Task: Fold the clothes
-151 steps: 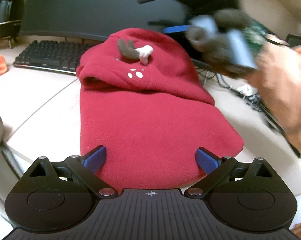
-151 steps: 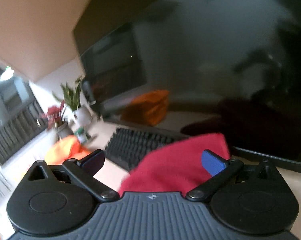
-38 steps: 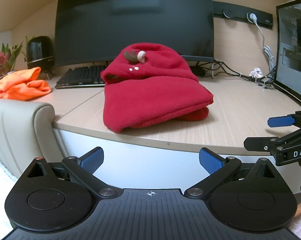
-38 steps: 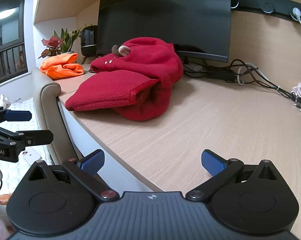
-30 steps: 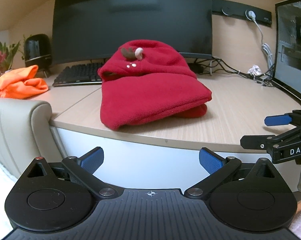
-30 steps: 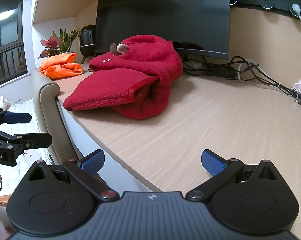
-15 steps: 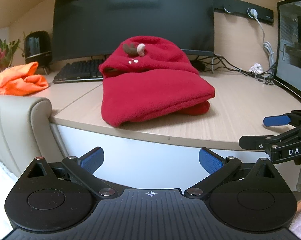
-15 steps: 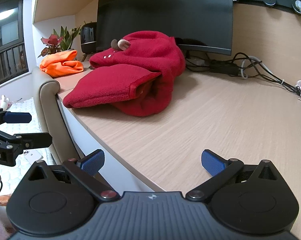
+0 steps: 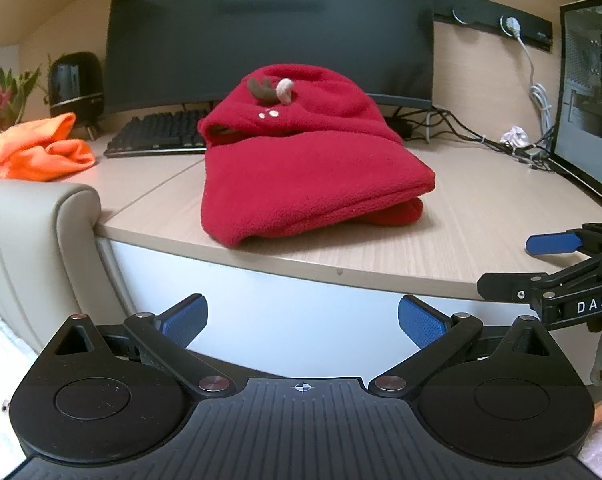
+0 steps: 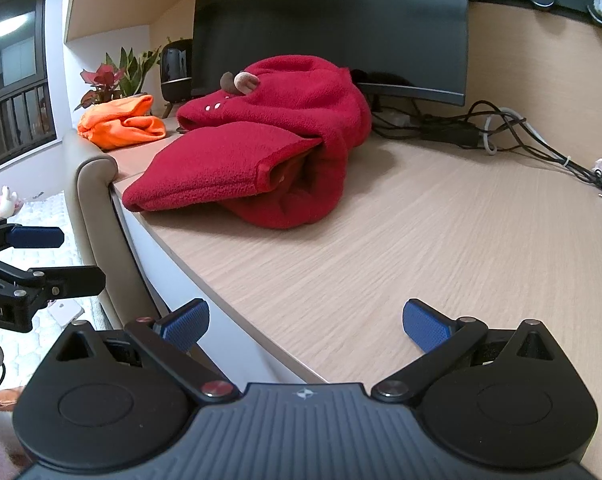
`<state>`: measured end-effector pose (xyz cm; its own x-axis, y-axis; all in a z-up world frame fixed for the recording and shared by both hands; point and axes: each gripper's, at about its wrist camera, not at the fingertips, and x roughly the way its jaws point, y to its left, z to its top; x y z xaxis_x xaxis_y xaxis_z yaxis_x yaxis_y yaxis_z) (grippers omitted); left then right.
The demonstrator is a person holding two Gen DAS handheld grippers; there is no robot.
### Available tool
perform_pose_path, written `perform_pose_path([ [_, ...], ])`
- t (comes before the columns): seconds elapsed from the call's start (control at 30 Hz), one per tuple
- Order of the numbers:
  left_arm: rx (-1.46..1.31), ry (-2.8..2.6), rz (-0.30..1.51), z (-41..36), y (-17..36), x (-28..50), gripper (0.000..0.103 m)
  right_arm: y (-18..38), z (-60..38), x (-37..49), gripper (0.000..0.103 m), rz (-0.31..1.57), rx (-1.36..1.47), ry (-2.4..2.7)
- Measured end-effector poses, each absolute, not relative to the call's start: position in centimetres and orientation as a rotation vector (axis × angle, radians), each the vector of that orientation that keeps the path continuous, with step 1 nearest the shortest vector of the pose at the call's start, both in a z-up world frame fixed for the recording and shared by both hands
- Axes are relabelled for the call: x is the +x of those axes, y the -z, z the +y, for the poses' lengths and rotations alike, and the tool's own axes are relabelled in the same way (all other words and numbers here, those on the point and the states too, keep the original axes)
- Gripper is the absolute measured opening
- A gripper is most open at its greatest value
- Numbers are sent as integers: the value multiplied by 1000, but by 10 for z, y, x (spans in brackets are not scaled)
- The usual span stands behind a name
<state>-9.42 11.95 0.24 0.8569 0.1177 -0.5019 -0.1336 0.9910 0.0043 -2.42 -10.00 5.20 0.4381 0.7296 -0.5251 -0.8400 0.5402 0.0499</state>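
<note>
A red fleece garment [image 9: 301, 172] lies folded on the wooden desk [image 9: 481, 216], its hood with a small brown and white antler trim on top. The right wrist view shows the same red garment [image 10: 257, 156] from its open side, layers stacked. My left gripper [image 9: 301, 322] hangs open in front of the desk's edge, below and well short of the garment, nothing between its fingers. My right gripper [image 10: 305, 326] is open too, over the desk's front corner to the right of the garment. Each gripper shows in the other's view: the right gripper [image 9: 557, 264], the left gripper [image 10: 33, 256].
An orange cloth [image 9: 37, 148] lies bunched at the far left of the desk. A keyboard [image 9: 157, 136], a large monitor [image 9: 269, 28], a black speaker [image 9: 75, 84] and a plant stand behind. Cables [image 10: 501, 128] trail at the back right. A padded beige chair back [image 9: 33, 248] stands left of the desk.
Five seconds ago both grippers were up at the garment; they have since drawn back off the desk. Over the last second both views drifted only slightly closer; the garment has not moved.
</note>
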Motion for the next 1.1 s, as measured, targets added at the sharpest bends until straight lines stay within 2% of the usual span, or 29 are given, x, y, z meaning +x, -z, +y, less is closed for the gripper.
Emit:
perform_pose_path([
  [0.7,-36,-111,522,122,0,-85,103,-53,-100,-19,103,519,-230,-957],
  [0.87,-120,-69,542,145,-17,-65,103,-58,-101,-18,103,525,-231,-936],
  [1.1,-362,-113,498,216,-64,6,103,-74,-104,-15,103,516,-248,-882],
])
